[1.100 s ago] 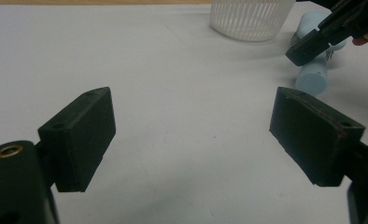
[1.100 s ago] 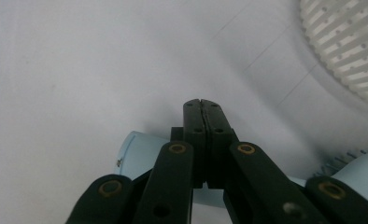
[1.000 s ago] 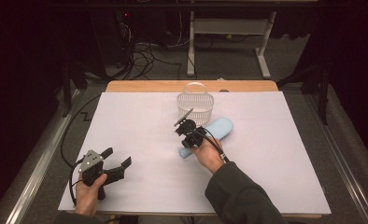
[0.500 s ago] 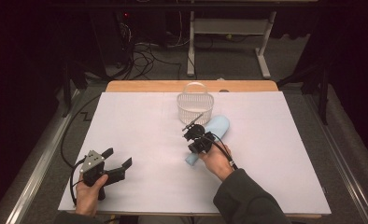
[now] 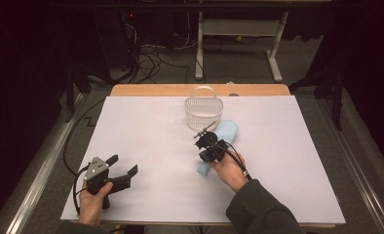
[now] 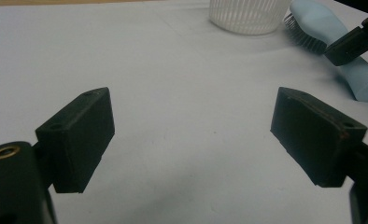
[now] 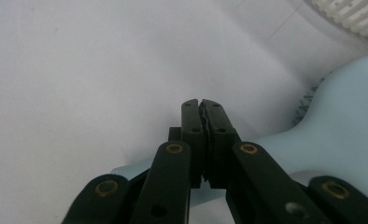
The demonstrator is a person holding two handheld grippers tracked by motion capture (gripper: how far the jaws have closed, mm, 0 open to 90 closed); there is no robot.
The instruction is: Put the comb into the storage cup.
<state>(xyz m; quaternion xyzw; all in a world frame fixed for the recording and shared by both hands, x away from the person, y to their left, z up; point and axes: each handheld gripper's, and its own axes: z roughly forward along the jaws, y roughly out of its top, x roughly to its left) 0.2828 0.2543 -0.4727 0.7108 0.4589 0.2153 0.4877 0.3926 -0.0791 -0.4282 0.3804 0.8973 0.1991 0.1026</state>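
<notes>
1. White sheeting covered the table (image 5: 146,122), with a dark floor and loose cables behind it.
2. Your left gripper (image 5: 123,169) sat low near the front left edge, its jaws wide apart with nothing between them; in the left gripper view both pads (image 6: 81,135) framed bare sheet.
3. Your right gripper (image 5: 203,133) hung over the middle of the table, jaws pressed together on nothing; the right gripper view showed its tips (image 7: 202,108) meeting with no gap.
4. The brush (image 5: 225,132) lay flat just under and beside that gripper, its wide head near the basket (image 5: 203,109) and its narrow handle pointing back toward you. Bristles showed along the head's edge (image 6: 303,37), so it seemed to lie on its side or face down; I couldn't tell which.
5. Risks, as I judged them:
   - With the jaws together, coming down would only push the brush, and it could skid into the basket.
   - The handle looked smooth and rounded, so a pinch off its centre could squirt it out sideways.
   - The head lay close to the basket, so a wide opening there could knock the rim and shift the basket.
   - Gripped far down the handle, the heavier head might sag and catch the basket wall.
</notes>
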